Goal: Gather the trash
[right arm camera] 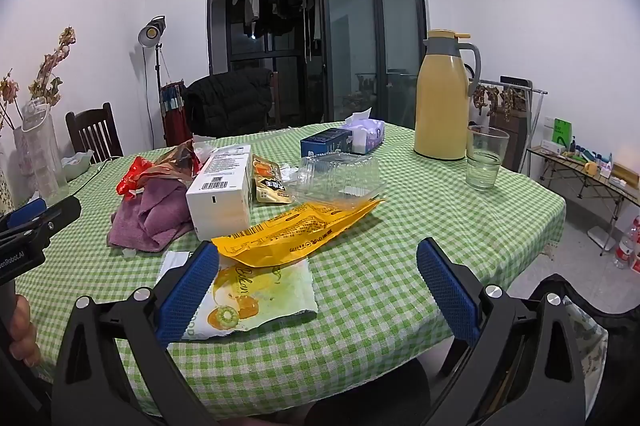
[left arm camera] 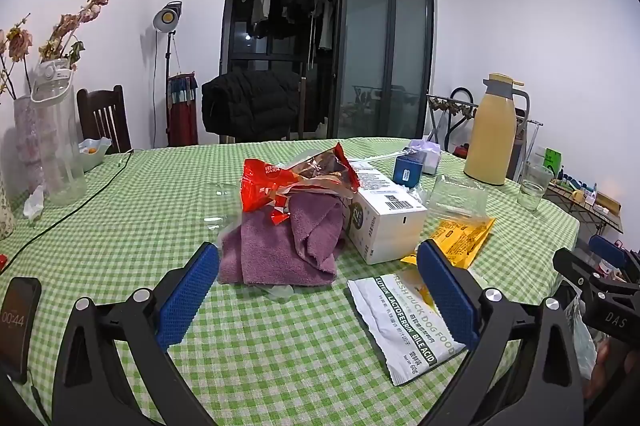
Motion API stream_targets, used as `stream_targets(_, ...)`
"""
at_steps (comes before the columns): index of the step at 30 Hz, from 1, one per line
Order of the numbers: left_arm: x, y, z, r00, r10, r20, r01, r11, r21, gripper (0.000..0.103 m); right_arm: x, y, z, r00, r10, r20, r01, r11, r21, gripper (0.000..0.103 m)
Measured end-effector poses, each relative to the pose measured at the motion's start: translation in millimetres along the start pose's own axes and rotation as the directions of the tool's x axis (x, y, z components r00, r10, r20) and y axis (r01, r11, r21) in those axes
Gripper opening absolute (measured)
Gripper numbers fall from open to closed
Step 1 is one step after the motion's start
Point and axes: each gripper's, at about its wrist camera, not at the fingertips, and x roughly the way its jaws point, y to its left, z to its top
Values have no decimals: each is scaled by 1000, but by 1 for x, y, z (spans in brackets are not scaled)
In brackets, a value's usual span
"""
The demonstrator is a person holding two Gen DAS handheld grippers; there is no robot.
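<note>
While both tools are hovering over the near edge of the green-and-white checked table [left arm camera: 132,226], nothing seems to have been collected yet, so the task looks to be only beginning. The left tool [left arm camera: 318,292] is standing with its blue pads spread wide and nothing between them, and the right tool [right arm camera: 318,292] is doing the same, its pads flanking bare cloth and the corner of a wrapper without pressing on anything. All the trash is lying on the table: a crumpled red foil snack bag [left arm camera: 294,181] is resting on a folded purple towel [left arm camera: 286,246], a white dog-food sachet with green lettering [left arm camera: 394,322] is lying flat nearest the left tool, a long yellow plastic wrapper [right arm camera: 298,232] is overlapping a white fruit-printed packet [right arm camera: 256,292] just beside the right tool's left pad, and a clear plastic clamshell box [right arm camera: 340,173] is sitting further back beside a small brown-and-orange sachet [right arm camera: 272,185]. No bin or bag for the trash is showing clearly in either view, so every piece is still waiting to be picked up.
</note>
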Motion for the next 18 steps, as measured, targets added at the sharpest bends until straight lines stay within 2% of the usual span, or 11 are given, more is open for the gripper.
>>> stream_targets(18,-1,2,-1,1000,3,4,-3,1000,6,96,1,1,0,1000,-3,0,3,1000,1,95)
